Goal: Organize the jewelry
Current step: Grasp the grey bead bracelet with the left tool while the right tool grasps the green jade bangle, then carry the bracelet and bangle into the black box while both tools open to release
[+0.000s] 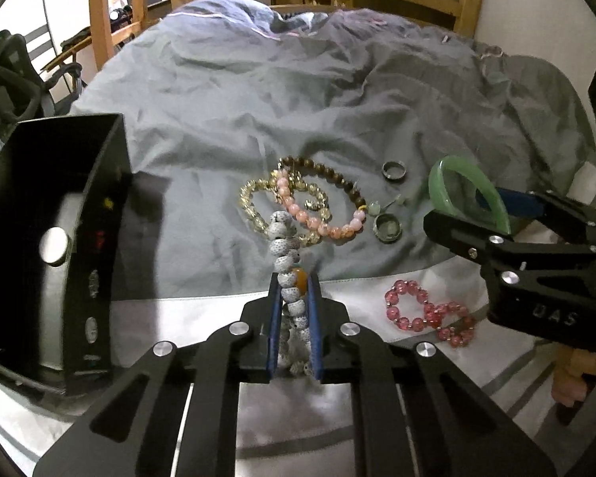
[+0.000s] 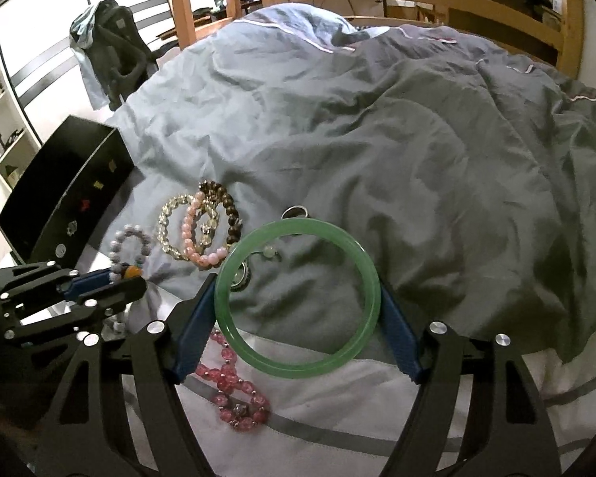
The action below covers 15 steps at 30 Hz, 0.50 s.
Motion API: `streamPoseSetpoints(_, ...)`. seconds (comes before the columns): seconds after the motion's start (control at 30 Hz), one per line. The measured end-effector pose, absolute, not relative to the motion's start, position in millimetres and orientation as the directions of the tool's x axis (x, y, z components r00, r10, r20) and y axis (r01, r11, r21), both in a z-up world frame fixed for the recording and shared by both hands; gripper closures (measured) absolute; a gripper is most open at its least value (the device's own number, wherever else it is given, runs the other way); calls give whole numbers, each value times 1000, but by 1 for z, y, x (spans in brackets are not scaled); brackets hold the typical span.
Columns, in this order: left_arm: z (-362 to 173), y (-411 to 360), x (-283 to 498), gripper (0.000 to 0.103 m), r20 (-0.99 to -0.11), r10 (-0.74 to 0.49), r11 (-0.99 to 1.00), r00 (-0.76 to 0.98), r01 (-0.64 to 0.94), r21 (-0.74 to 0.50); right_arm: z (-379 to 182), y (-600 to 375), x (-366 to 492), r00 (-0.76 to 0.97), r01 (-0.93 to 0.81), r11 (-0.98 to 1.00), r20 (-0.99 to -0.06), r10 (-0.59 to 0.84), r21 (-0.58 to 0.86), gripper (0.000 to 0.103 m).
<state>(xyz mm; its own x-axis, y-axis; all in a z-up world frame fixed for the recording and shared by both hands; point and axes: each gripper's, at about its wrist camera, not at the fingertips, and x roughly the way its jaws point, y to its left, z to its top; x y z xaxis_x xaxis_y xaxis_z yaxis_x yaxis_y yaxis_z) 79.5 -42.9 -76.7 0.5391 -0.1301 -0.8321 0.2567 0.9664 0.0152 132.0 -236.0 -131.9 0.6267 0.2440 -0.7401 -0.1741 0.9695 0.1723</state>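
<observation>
Two grippers work over the grey duvet (image 2: 377,139): beside the black box (image 1: 59,238), the left gripper (image 1: 294,290) pinches a white bead bracelet (image 1: 286,246) (amber bead between the pads). More bracelets (image 1: 298,202) lie mid-bed, and the right gripper (image 2: 298,314) clamps the green bangle (image 2: 298,302) across its width.

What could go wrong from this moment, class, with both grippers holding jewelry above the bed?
1. The green bangle is pinched only at its outer edges by the right gripper; being smooth, it might slip out.
2. The white beaded bracelet hangs loosely from the left gripper near the bracelet pile and could snag it.
3. The black box sits on soft bedding and may tip.
</observation>
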Motion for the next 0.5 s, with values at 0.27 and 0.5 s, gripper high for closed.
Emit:
streamPoseSetpoints(0.27, -48, -28, 63, 91, -802, -150, 973, 579, 229, -18, -117, -238, 124, 663, -192, 965, -701, 263, 181, 28)
streamPoseSetpoints(0.5, -33, -19, 59, 91, -783, -155, 976, 602, 215, -28, -108, -229, 119, 680, -223, 960, -680, 276, 167, 28)
